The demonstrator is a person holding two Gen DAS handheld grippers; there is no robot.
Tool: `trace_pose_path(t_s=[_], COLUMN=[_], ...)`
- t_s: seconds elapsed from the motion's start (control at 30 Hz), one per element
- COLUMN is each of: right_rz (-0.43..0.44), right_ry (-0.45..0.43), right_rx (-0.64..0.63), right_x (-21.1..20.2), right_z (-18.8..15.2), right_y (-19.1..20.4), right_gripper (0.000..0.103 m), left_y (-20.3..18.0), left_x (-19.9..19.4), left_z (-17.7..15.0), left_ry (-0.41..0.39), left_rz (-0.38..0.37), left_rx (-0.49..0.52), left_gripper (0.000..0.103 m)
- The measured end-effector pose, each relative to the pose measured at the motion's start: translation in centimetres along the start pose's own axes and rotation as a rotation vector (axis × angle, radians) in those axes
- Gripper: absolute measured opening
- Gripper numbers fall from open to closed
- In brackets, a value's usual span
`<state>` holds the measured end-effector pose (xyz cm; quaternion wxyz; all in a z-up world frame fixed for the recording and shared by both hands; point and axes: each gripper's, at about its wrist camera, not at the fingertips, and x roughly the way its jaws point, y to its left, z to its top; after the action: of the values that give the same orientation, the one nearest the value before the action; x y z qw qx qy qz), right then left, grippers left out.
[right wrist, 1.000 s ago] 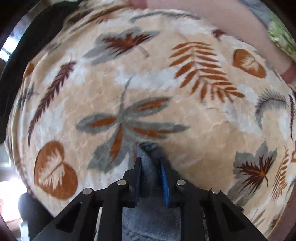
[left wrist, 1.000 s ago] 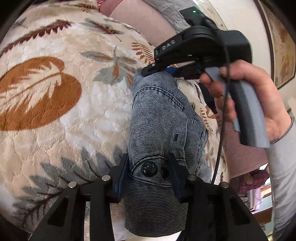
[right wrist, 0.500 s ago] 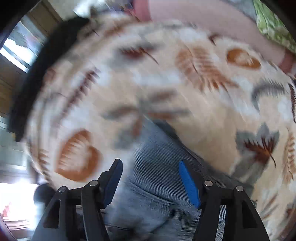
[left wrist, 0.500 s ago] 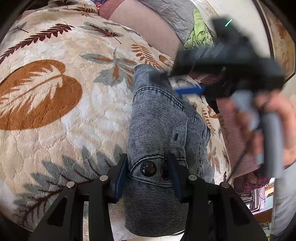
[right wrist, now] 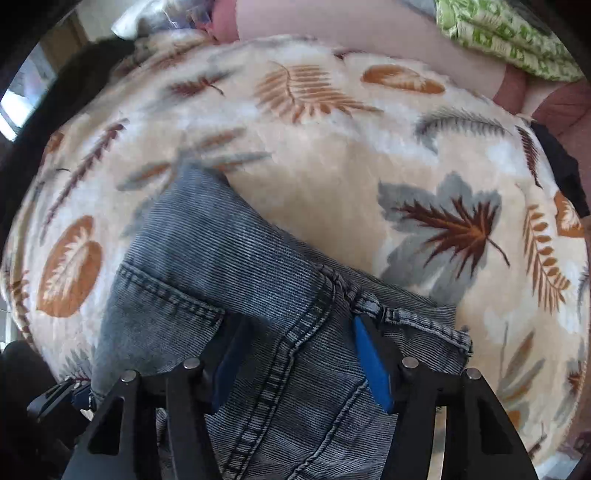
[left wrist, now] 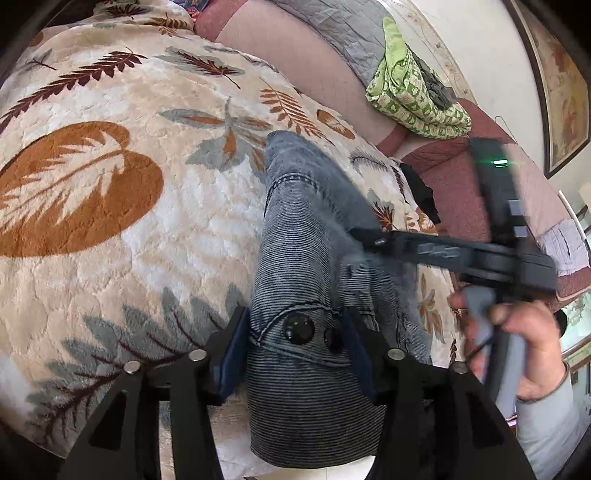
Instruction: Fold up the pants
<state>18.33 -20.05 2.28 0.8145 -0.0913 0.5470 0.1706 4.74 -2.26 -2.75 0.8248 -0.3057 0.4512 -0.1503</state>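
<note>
Shifted since the earlier frames: right gripper (left wrist: 364, 236), formerly pinched on the far hem of the jeans (left wrist: 306, 258), now drawn back along the garment toward the waistband; hem left lying flat on the blanket.

Left of the jeans: leaf-print fleece blanket (left wrist: 122, 229), cream ground, large orange leaf motif, grey and brown fronds nearer the camera.

Centre, left wrist view: grey-blue striped denim jeans, folded lengthwise into a narrow strip, running from the near edge of the blanket away toward the pillows. Waistband nearest, bearing a dark button (left wrist: 298, 329) with a second dark stud just beside it. Left gripper (left wrist: 293, 345) straddling the waistband, jaws opening, denim between the blue pads; left pad (left wrist: 231, 354) alongside the cloth edge, firm pressing not evident.

Right of the jeans, left wrist view: right gripper blurred, over the strip's right edge, handle held by a hand (left wrist: 517, 347) in a grey sleeve (left wrist: 546, 424). Beyond the jeans: pinkish pillow (left wrist: 295, 55), grey quilt (left wrist: 332, 22), green patterned cloth (left wrist: 410, 92).

Right wrist view: right gripper (right wrist: 301, 354) pointing steeply down over the back seam and belt loop (right wrist: 369, 306) of the jeans (right wrist: 229, 258), jaws standing apart and easing slightly inward, blue pads (right wrist: 373, 358) clear of each other, nothing clamped. Blanket (right wrist: 369, 177) beyond and right of the denim.
</note>
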Motion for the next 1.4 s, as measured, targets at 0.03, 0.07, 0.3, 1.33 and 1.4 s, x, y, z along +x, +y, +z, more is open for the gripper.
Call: trace_pose_path(t_s=[0.03, 0.07, 0.3, 1.33, 1.4], right_rz=[0.022, 0.034, 0.069, 0.015, 0.047], right_ry=[-0.028, -0.064, -0.013, -0.047, -0.109], right_rx=[0.012, 0.034, 0.134, 0.297, 0.358], right_x=[-1.1, -2.2, 0.5, 2.4, 0.4], right_z=[-0.1, -0.4, -6.8, -4.4, -4.9], right_y=[-0.1, -0.4, -3.7, -9.5, -10.3], right_gripper=[0.064, 0.064, 0.077, 0.101, 0.101], left_y=[0.0, 0.0, 0.0, -1.9, -2.0], left_x=[-0.2, -0.5, -2.8, -0.1, -0.3], left_z=[-0.1, -0.1, -0.1, -1.4, -1.5], left_ry=[-0.011, -0.018, -0.104, -0.064, -0.074], left_rz=[0.001, 0.002, -0.037, 0.112, 0.114], left_rx=[0.006, 0.009, 0.032, 0.199, 0.211], left_gripper=[0.061, 0.062, 0.068, 0.073, 0.073])
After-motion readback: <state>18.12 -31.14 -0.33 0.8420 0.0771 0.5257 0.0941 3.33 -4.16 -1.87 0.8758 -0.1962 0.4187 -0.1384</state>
